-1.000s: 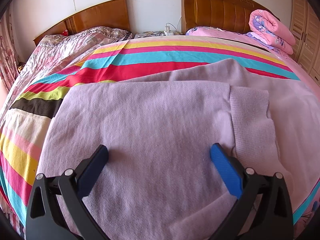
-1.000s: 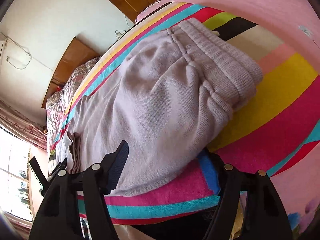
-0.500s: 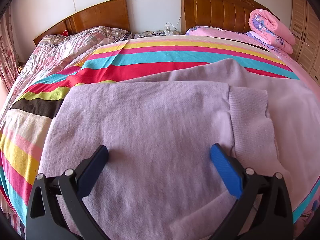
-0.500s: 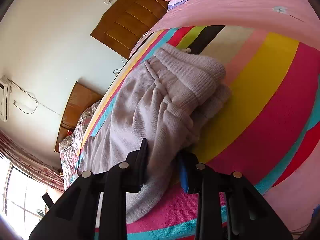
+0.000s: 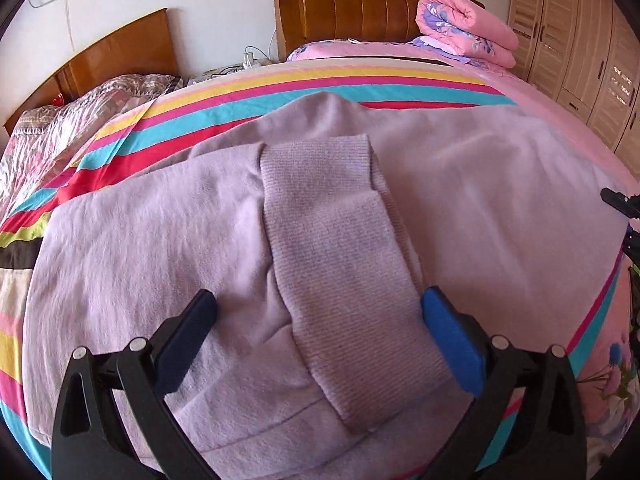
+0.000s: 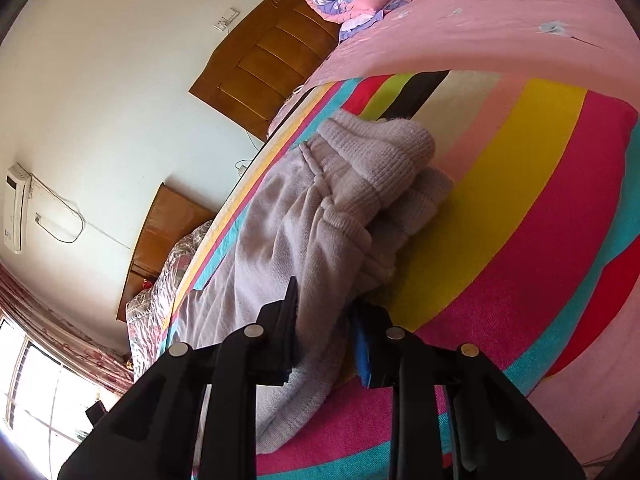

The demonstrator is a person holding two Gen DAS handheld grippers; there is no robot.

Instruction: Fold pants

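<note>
Left wrist view
Left gripper (image 5: pixel 320 320): jaws spread wide, nothing pressed between them; it hovers over the cloth, pointing down at it.
Pants (image 5: pixel 160 240): pale lilac knit, spread flat across the bed under and ahead of the jaws, reaching out past both fingers.
Ribbed cuff (image 5: pixel 344 264): a ribbed band lying on top of the smooth cloth, running from just ahead of the jaws back between the two fingers, closer to the blue finger.
Fingers: the dark one (image 5: pixel 188 336) sits over smooth cloth to the left of the cuff; the blue one (image 5: pixel 452 344) is just beside the cuff's right edge. Whether either touches the cloth I cannot tell.
Striped blanket (image 5: pixel 280 92): beyond the pants and out to the left of the gripper.
Rolled pink quilt (image 5: pixel 464 28): far ahead and to the right, against the wooden headboard (image 5: pixel 352 4).
Wardrobe (image 5: pixel 580 48): far right.

Right wrist view
Right gripper (image 6: pixel 324 332): jaws drawn close together and clamped on a fold of the pants (image 6: pixel 288 216); the cloth fills the narrow gap between the pads.
Waistband (image 6: pixel 380 168): the thick ribbed end, bunched and doubled over, straight ahead of the jaws and a little to the right.
Rest of the pants: trails away ahead and to the left of the gripper, and a loose edge hangs down beneath the jaws.
Striped blanket (image 6: pixel 520 208): under the pants, open to the right of the gripper.
Pink sheet (image 6: pixel 480 32): beyond the blanket, far ahead.
Wall air conditioner (image 6: pixel 16 208): far left.
</note>
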